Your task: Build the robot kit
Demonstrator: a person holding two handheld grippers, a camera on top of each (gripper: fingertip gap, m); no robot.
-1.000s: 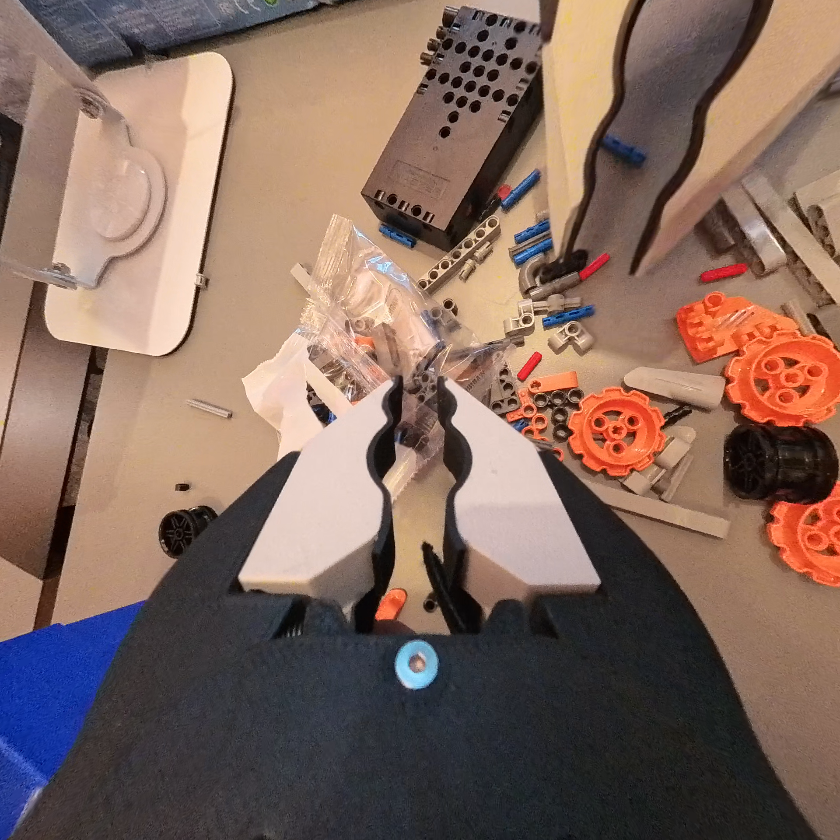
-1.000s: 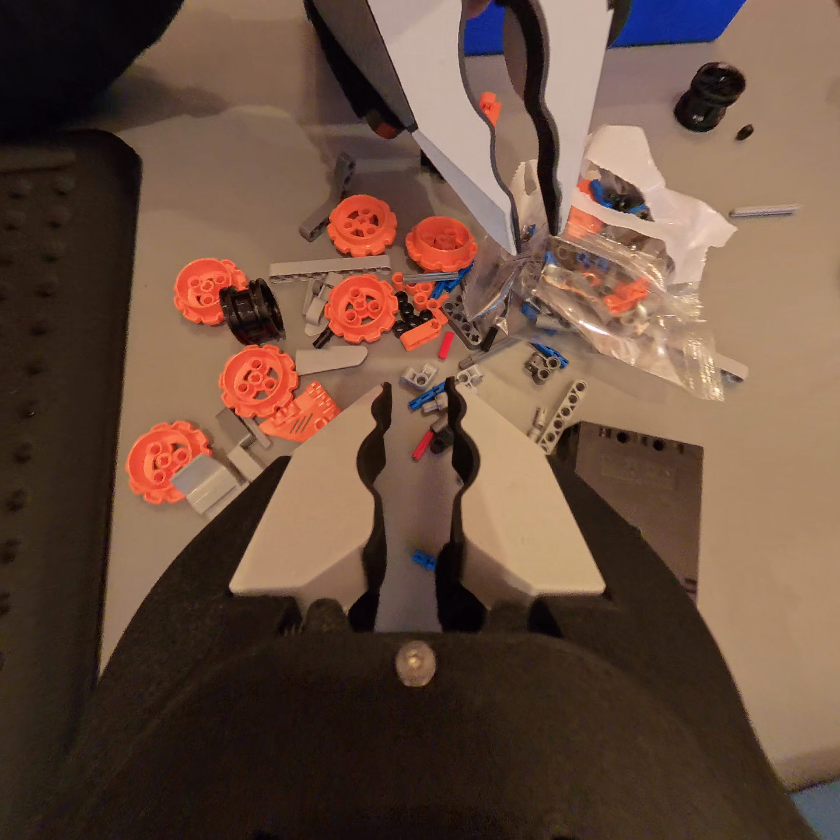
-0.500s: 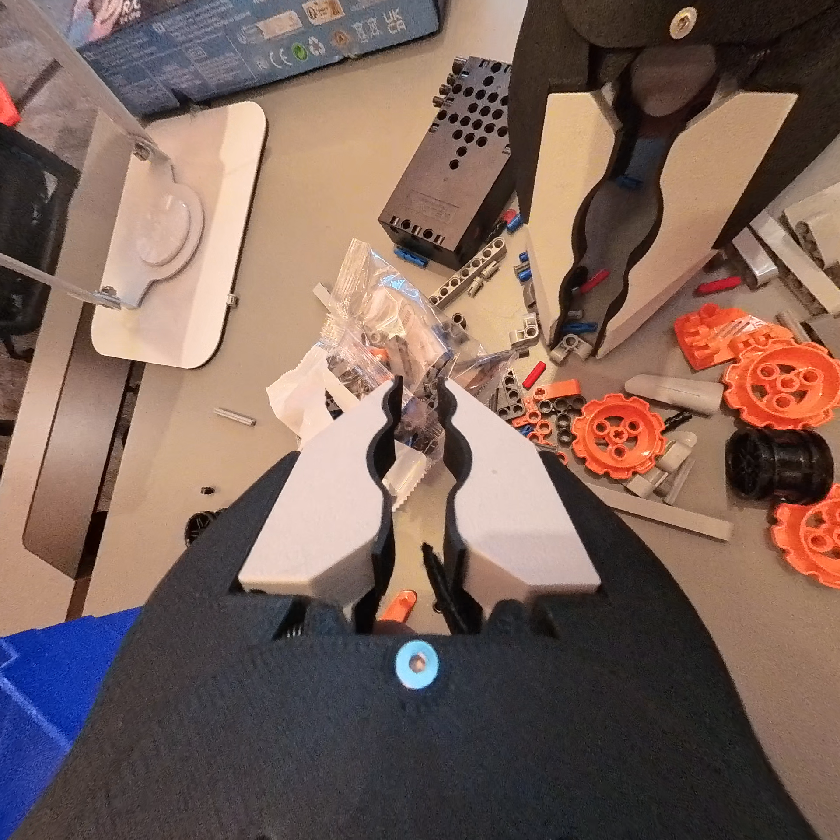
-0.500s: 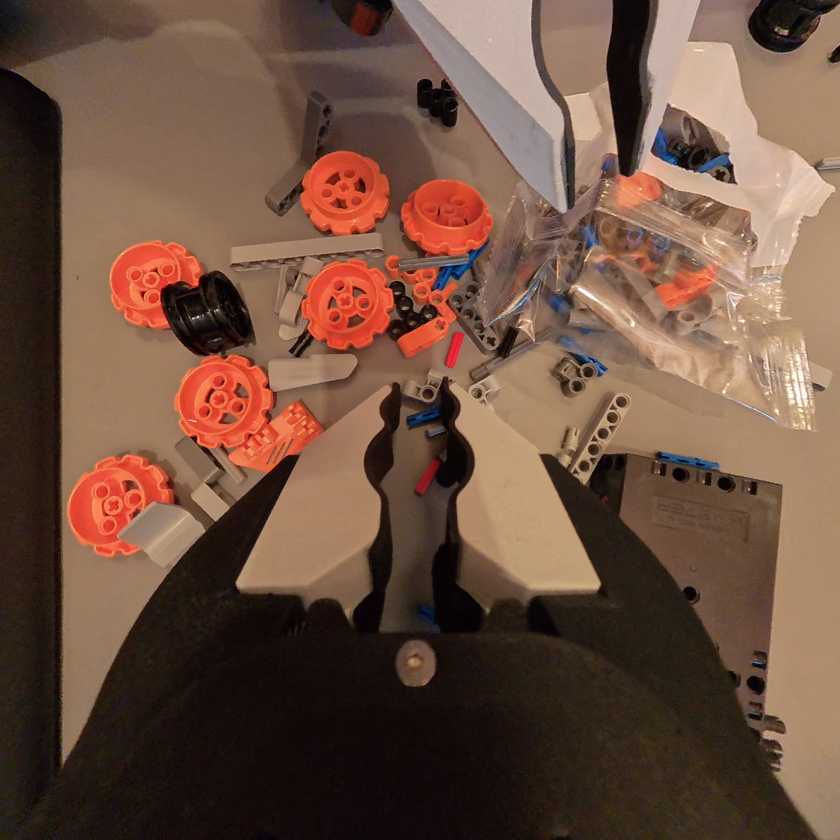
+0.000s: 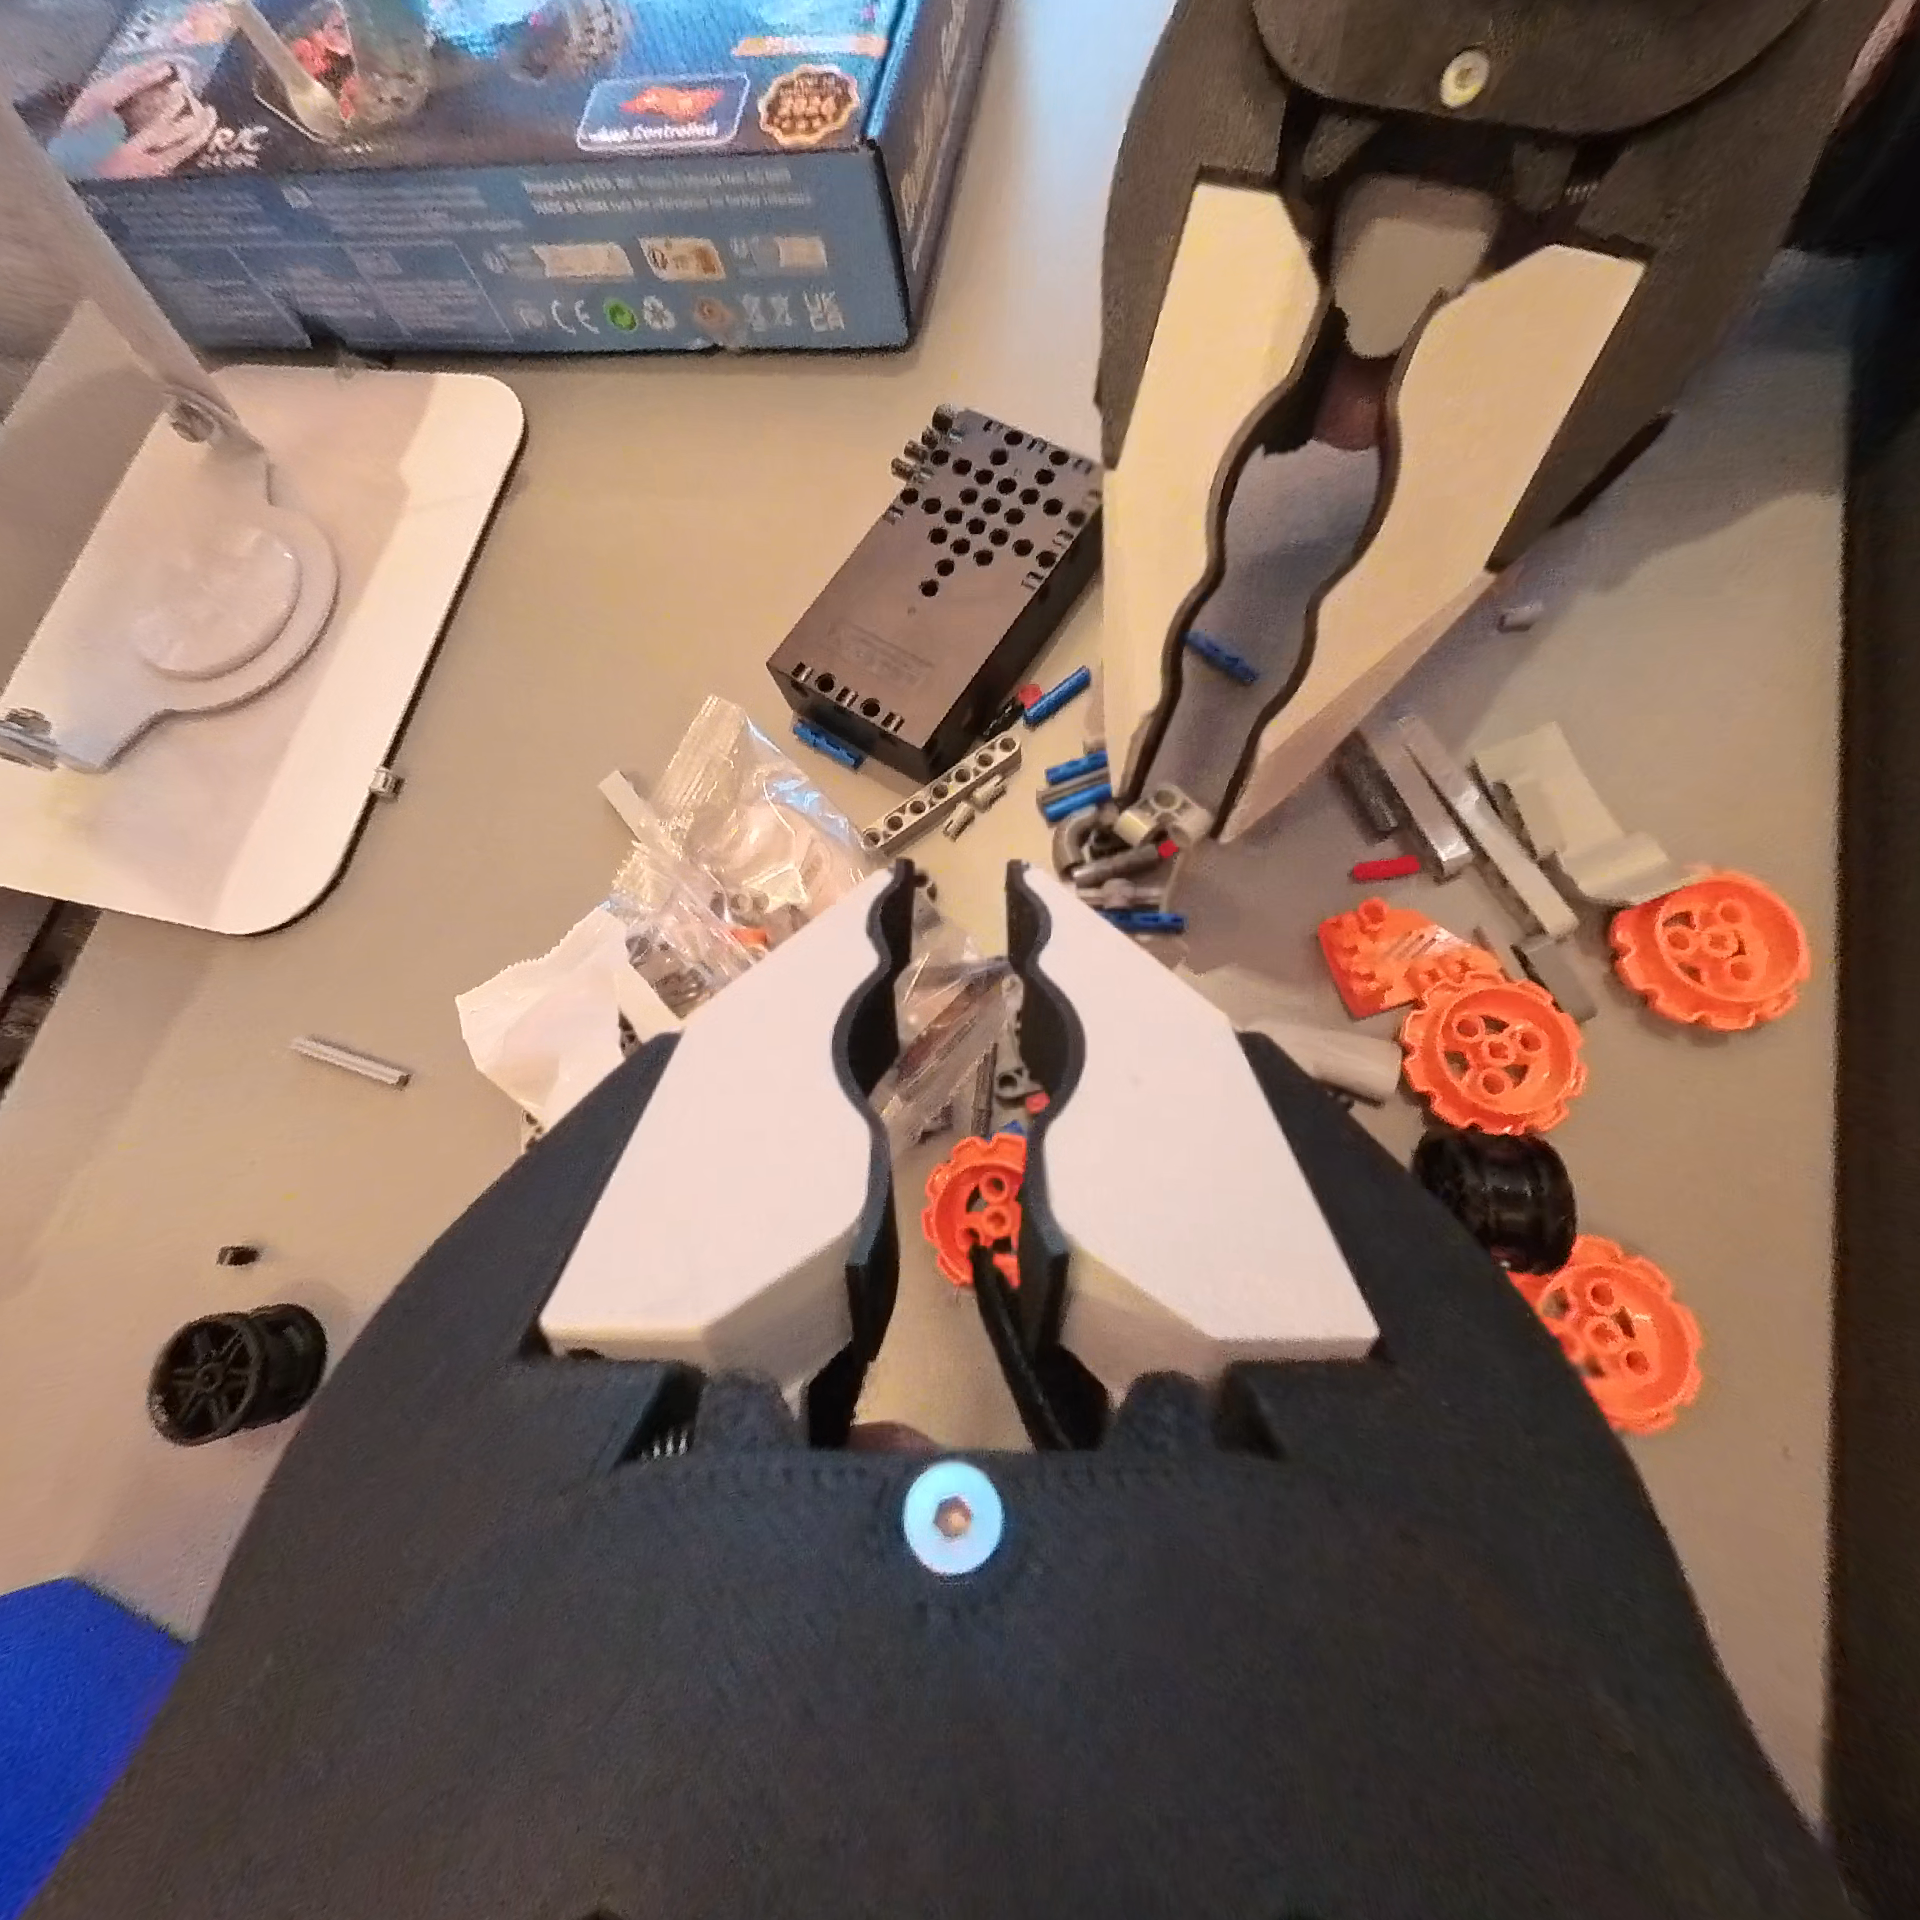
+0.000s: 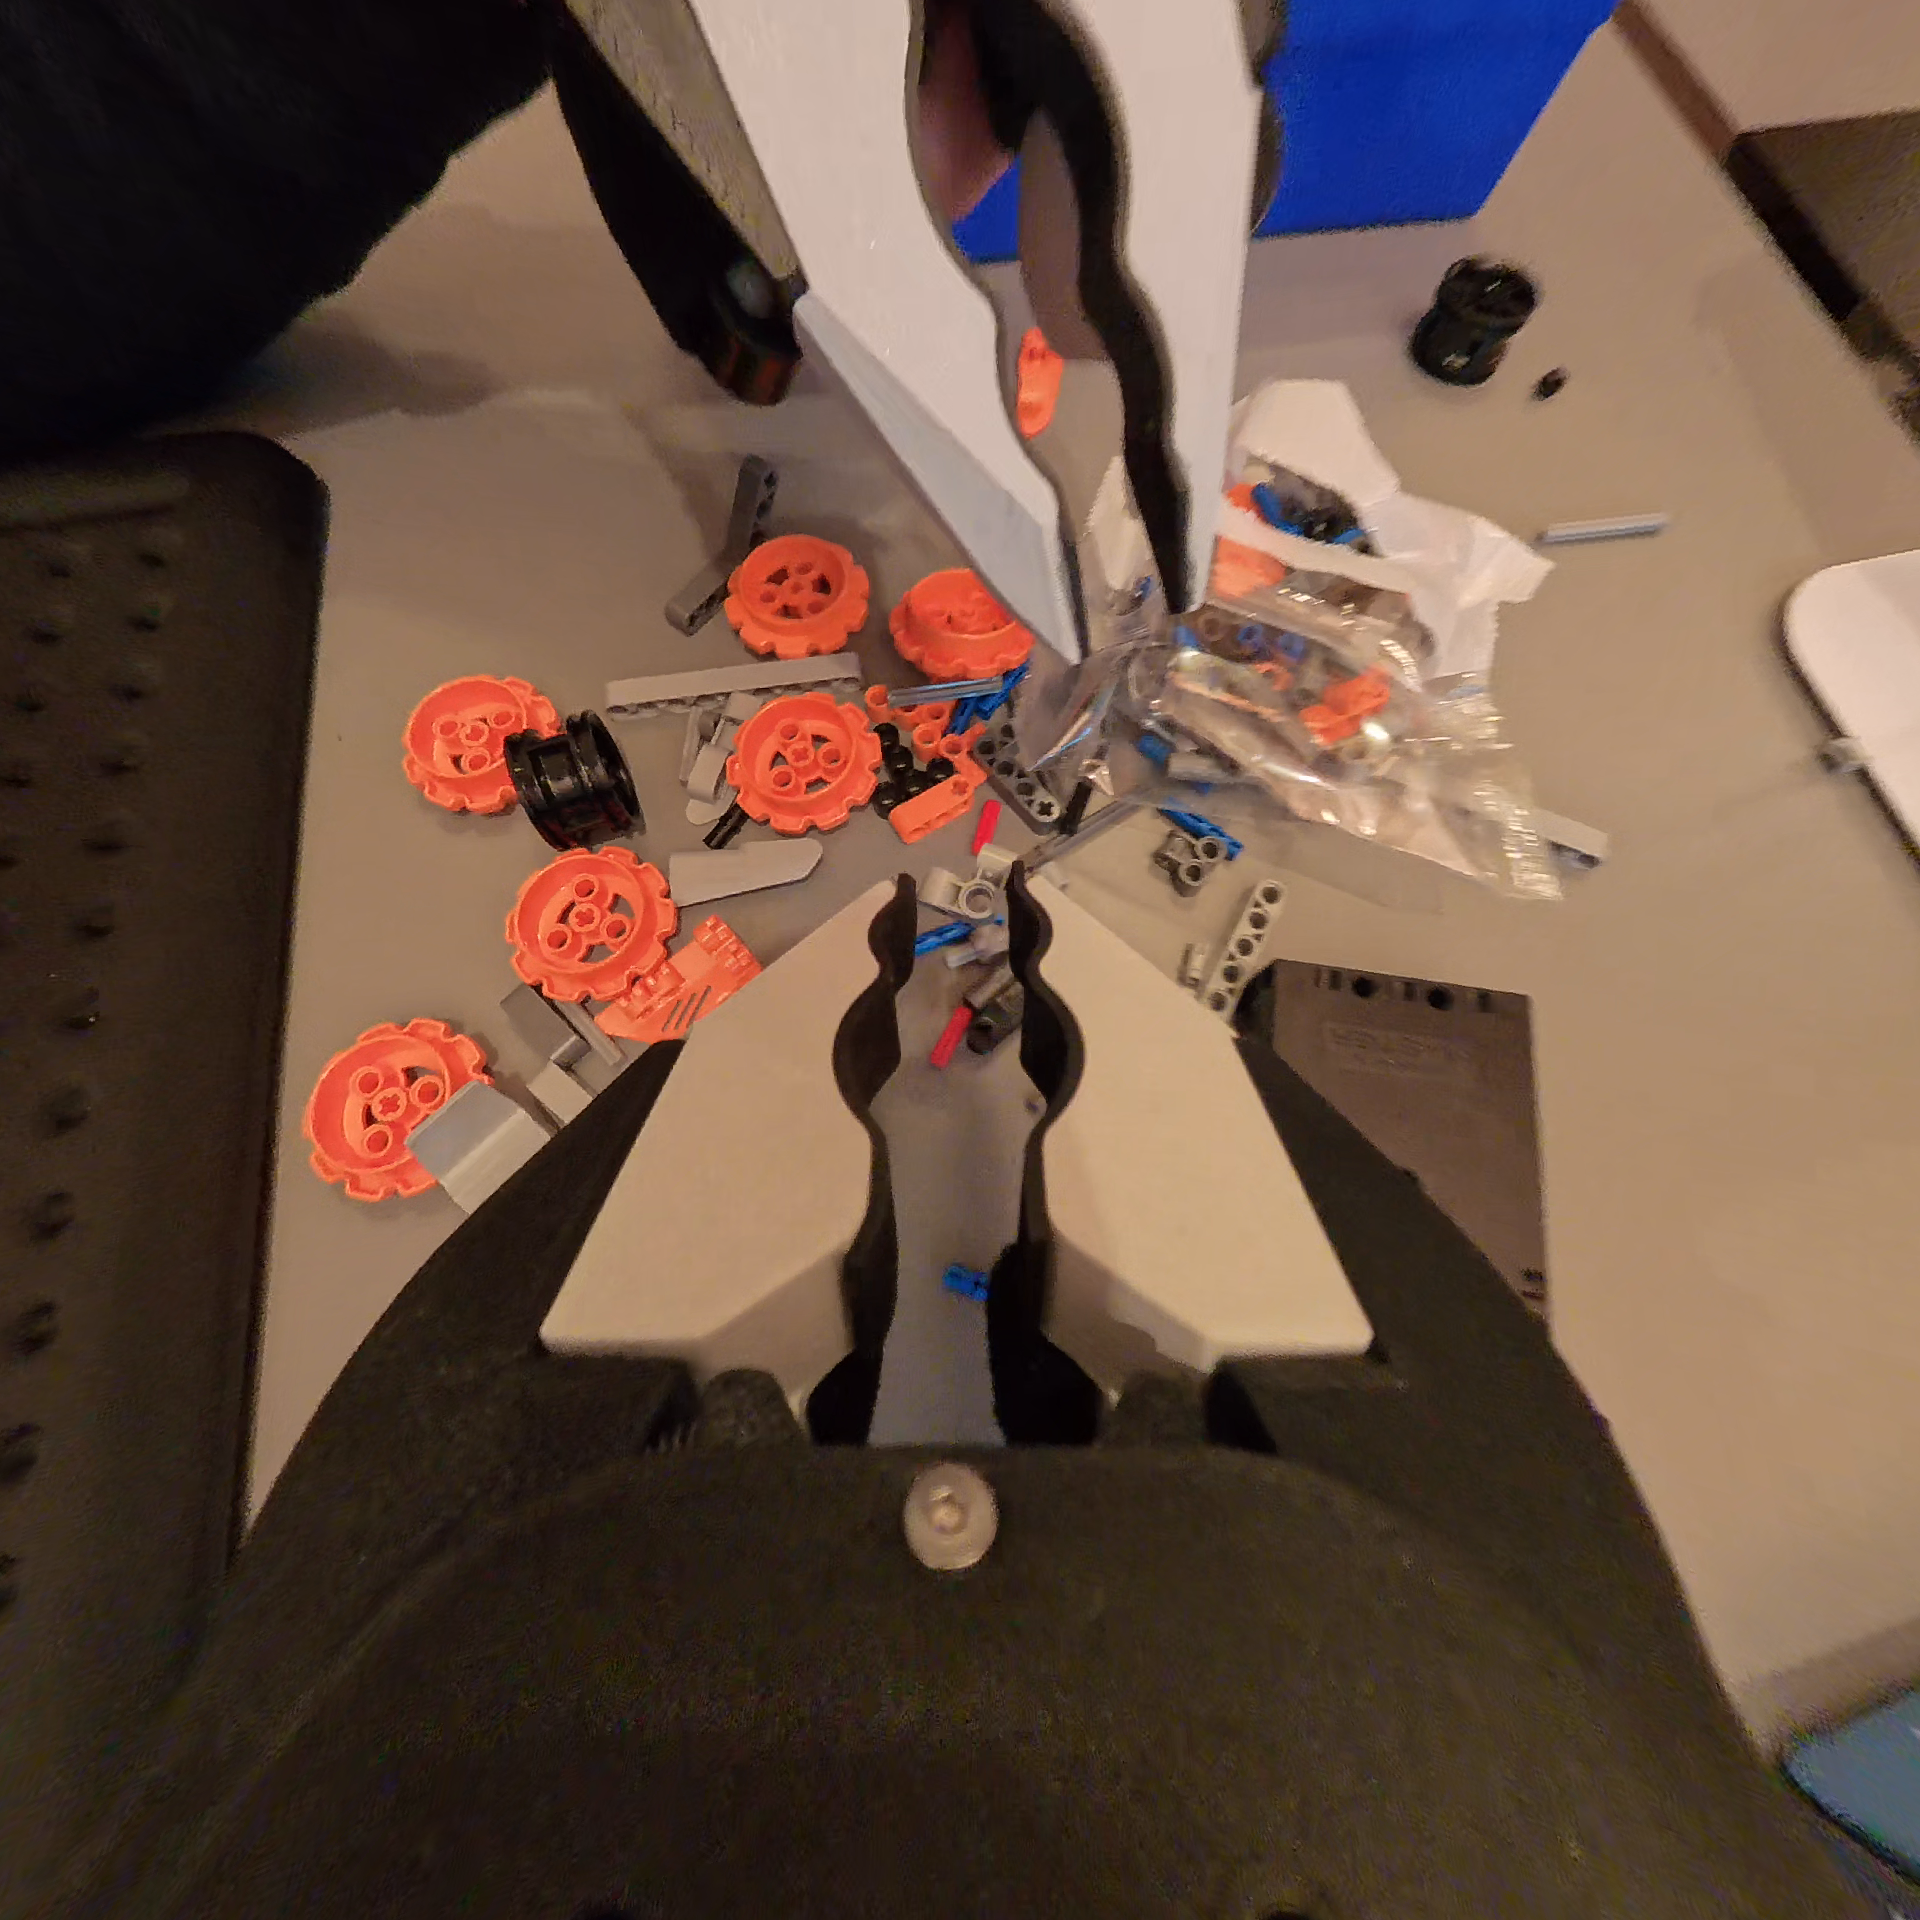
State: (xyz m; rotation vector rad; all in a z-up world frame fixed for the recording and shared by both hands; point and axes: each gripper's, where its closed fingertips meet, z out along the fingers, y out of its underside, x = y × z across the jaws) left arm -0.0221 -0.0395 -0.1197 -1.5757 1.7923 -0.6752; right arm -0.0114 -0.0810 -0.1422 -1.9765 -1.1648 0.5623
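My left gripper (image 5: 956,883) is shut on one edge of a clear plastic bag (image 5: 727,831) of small building parts. The rest of the bag lies on the grey table. The right wrist view shows this gripper (image 6: 1132,629) from the front, with the bag (image 6: 1351,748) pulled up at its tips. My right gripper (image 6: 958,894) is open, low over loose small parts. A small grey connector (image 6: 971,894) sits between its tips with a little room either side. The left wrist view shows the right gripper (image 5: 1179,831) and the connector (image 5: 1158,826).
Several orange gear wheels (image 6: 592,920) and grey beams lie beside the right gripper. A black perforated box (image 5: 956,592) lies behind the bag. A black wheel (image 5: 234,1371) is on the left. A printed carton (image 5: 520,208), a white stand base (image 5: 260,644) and a blue bin (image 6: 1403,104) border the area. About 5 centimeters separates my left fingertips from my right. About 20 centimeters separates my left fingertips from the black wheel (image 5: 234,1371). Look for it in the right wrist view (image 6: 1469,303) too.
The left gripper has risen and shifted right, and an orange wheel now shows beneath its gap. The right gripper's jaws have narrowed around the grey connector.
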